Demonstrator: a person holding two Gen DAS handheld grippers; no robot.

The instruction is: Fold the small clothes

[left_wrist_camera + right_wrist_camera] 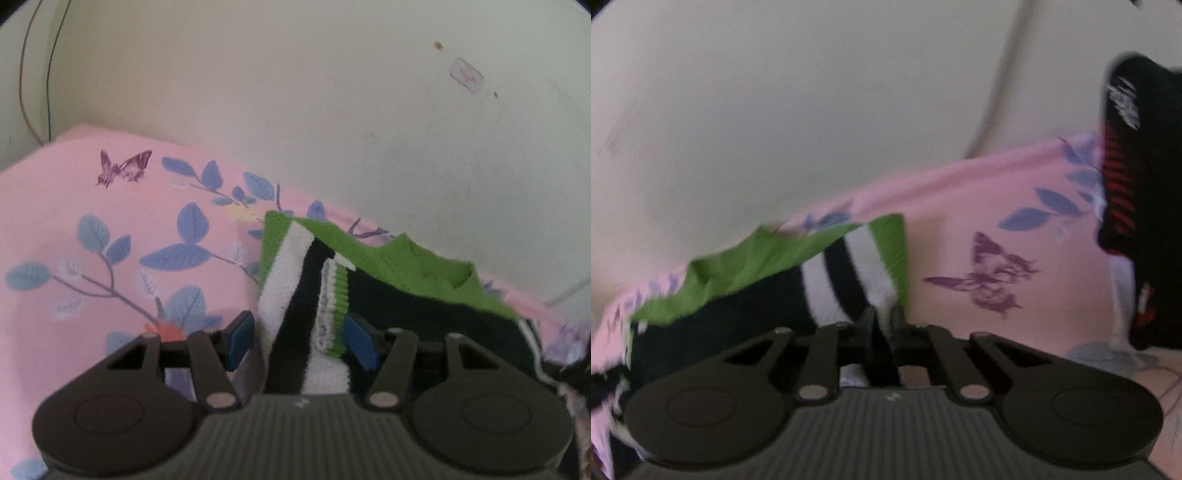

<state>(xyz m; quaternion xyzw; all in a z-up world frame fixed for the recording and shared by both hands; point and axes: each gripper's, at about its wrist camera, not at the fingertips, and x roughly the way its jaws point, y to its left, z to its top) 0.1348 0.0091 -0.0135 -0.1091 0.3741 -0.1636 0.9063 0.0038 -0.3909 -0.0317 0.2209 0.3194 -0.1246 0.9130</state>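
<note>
Left wrist view: striped sock (pixel 295 295) lay between wide-open left gripper (pixel 299 338) jaws, folded cuff edge vs right pad; pink sheet (pixel 92 240) w/ free room left. Right gripper (pixel 882 321) jaws nearly closed, pinching sock's green edge; dark garment (pixel 1137 192) far right

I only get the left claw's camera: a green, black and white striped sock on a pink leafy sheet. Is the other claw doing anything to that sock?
Observer: Yes. The right claw is closed on the striped sock at its cuff end.
Operator: And is that the only clothing on the sheet?
Observer: No. A black garment with red stripes lies at the far right of the pink sheet, outside your view.
Operator: Anything between the two?
Observer: Just bare sheet with a purple butterfly print.
</note>
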